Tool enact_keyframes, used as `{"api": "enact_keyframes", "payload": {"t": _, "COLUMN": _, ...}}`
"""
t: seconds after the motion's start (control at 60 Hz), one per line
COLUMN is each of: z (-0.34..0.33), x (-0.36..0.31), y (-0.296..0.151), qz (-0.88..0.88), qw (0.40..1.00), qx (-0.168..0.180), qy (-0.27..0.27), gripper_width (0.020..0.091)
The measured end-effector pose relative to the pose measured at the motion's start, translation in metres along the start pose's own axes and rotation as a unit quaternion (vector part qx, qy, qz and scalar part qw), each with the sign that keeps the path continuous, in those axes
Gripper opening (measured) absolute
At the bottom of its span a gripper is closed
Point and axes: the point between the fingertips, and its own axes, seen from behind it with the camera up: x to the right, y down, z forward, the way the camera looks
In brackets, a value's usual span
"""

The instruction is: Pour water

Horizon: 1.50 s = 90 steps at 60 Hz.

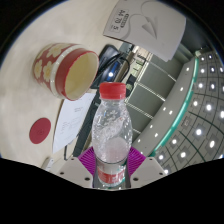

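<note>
A clear plastic water bottle (111, 130) with a red cap and a red-and-white label stands upright between my gripper's (111, 160) fingers. Both purple pads (91, 158) press against its lower body, so the gripper is shut on it. Beyond the bottle and to its left, a cream cup (64, 67) with a red pattern lies tilted, its mouth facing the bottle. The bottle's base is hidden below the fingers.
A red round coaster (40, 130) lies on white paper (68, 122) left of the bottle. A white box (143, 32) with printing sits far behind. Dark items, eyeglasses among them (113, 68), lie behind the cup. A round glass table edge (178, 110) curves to the right.
</note>
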Motion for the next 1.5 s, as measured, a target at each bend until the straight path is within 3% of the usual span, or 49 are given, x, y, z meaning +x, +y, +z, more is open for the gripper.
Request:
{"api": "enact_keyframes", "payload": {"t": 0.15, "z": -0.007, "x": 0.000, "y": 0.002, "qz": 0.179, "qw": 0.982, "qx": 0.022, "qy": -0.047, "gripper_width": 0.0370}}
{"api": "enact_keyframes", "payload": {"t": 0.283, "z": -0.019, "x": 0.006, "y": 0.003, "qz": 0.350, "qw": 0.932, "qx": 0.037, "qy": -0.081, "gripper_width": 0.0371}}
{"api": "enact_keyframes", "payload": {"t": 0.667, "z": -0.011, "x": -0.039, "y": -0.030, "qz": 0.740, "qw": 0.629, "qx": 0.091, "qy": -0.221, "gripper_width": 0.0371}}
{"api": "enact_keyframes", "payload": {"t": 0.783, "z": -0.002, "x": -0.071, "y": -0.033, "qz": 0.768, "qw": 0.585, "qx": 0.088, "qy": -0.247, "gripper_width": 0.0371}}
{"api": "enact_keyframes", "payload": {"t": 1.05, "z": 0.010, "x": -0.121, "y": -0.024, "qz": 0.810, "qw": 0.529, "qx": 0.069, "qy": -0.245, "gripper_width": 0.0376}}
{"api": "enact_keyframes", "payload": {"t": 1.117, "z": 0.008, "x": -0.121, "y": -0.027, "qz": 0.814, "qw": 0.527, "qx": 0.069, "qy": -0.236, "gripper_width": 0.0411}}
{"api": "enact_keyframes", "payload": {"t": 1.25, "z": 0.008, "x": -0.123, "y": -0.024, "qz": 0.803, "qw": 0.551, "qx": 0.062, "qy": -0.219, "gripper_width": 0.0553}}
{"api": "enact_keyframes", "payload": {"t": 1.3, "z": 0.006, "x": -0.130, "y": -0.022, "qz": 0.797, "qw": 0.559, "qx": 0.042, "qy": -0.225, "gripper_width": 0.0675}}
{"api": "enact_keyframes", "payload": {"t": 1.35, "z": 0.000, "x": -0.133, "y": -0.019, "qz": 0.796, "qw": 0.558, "qx": 0.025, "qy": -0.232, "gripper_width": 0.0876}}
{"api": "enact_keyframes", "payload": {"t": 1.4, "z": -0.008, "x": -0.132, "y": -0.012, "qz": 0.798, "qw": 0.556, "qx": 0.010, "qy": -0.233, "gripper_width": 0.0848}}
{"api": "enact_keyframes", "payload": {"t": 1.5, "z": -0.038, "x": -0.124, "y": 0.002, "qz": 0.797, "qw": 0.554, "qx": -0.027, "qy": -0.240, "gripper_width": 0.0867}}
